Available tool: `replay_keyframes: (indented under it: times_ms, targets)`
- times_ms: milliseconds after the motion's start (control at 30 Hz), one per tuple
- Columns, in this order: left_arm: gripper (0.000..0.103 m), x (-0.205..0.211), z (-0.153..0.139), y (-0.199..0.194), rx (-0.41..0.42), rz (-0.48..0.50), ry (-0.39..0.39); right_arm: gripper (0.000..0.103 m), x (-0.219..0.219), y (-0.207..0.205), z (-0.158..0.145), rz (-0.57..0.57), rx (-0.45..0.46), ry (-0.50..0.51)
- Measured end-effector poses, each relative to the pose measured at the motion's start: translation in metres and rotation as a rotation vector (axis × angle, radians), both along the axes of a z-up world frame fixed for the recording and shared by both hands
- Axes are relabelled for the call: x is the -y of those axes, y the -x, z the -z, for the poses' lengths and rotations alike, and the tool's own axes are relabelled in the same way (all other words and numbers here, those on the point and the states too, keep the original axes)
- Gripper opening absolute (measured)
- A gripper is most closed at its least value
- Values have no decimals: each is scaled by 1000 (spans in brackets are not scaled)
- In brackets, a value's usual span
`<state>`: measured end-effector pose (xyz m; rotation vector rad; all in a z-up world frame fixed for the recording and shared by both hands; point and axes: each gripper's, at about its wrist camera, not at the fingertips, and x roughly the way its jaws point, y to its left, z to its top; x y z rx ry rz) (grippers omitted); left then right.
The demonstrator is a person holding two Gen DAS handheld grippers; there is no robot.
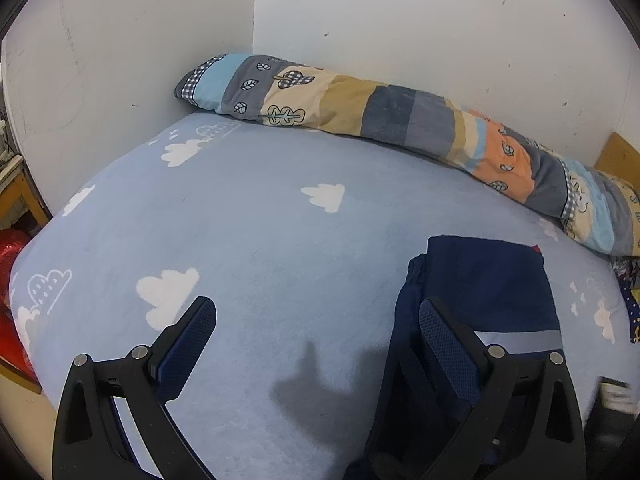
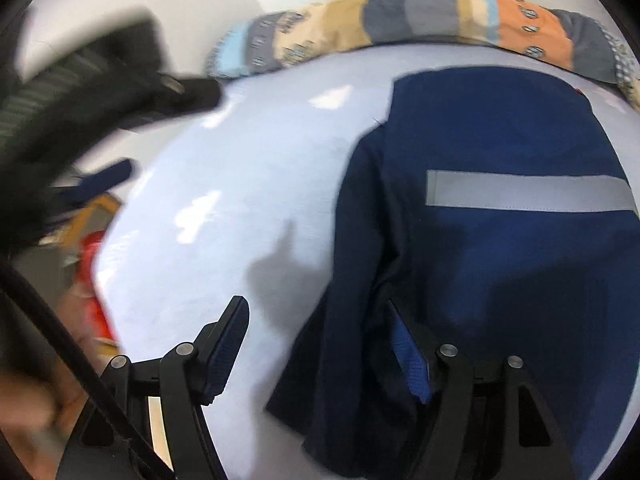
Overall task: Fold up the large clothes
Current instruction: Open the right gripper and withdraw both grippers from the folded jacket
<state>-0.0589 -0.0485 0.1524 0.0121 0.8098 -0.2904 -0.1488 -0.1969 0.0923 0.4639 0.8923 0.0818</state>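
A folded navy blue garment with a grey reflective stripe lies on the light blue cloud-print bed sheet, at the right. My left gripper is open and empty above the sheet, its right finger over the garment's left edge. In the right wrist view the garment fills the right half, stripe across it. My right gripper is open and empty above the garment's left edge. The left gripper shows blurred at the upper left.
A long rolled patchwork quilt lies along the white wall at the far side of the bed. A red bag and wooden furniture stand left of the bed. Dark patterned cloth lies at the right edge.
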Motion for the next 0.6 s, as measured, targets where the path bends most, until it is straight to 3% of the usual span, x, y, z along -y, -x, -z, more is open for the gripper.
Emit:
replay_keyframes:
  times_ms: [100, 267, 433, 500, 600]
  targets:
    - [102, -2, -1, 1, -8, 3, 25, 74, 27, 26, -24, -40, 84, -36]
    - [102, 12, -2, 15, -11, 92, 35, 74, 71, 88, -61, 37, 155, 21]
    - [102, 37, -4, 49, 12, 253, 11, 74, 105, 126, -45, 104, 137, 158]
    - [102, 48, 3, 66, -36, 351, 56, 59, 118, 125, -32, 128, 81, 158]
    - [102, 69, 23, 91, -96, 490, 53, 56, 118, 122, -20, 144, 14, 205]
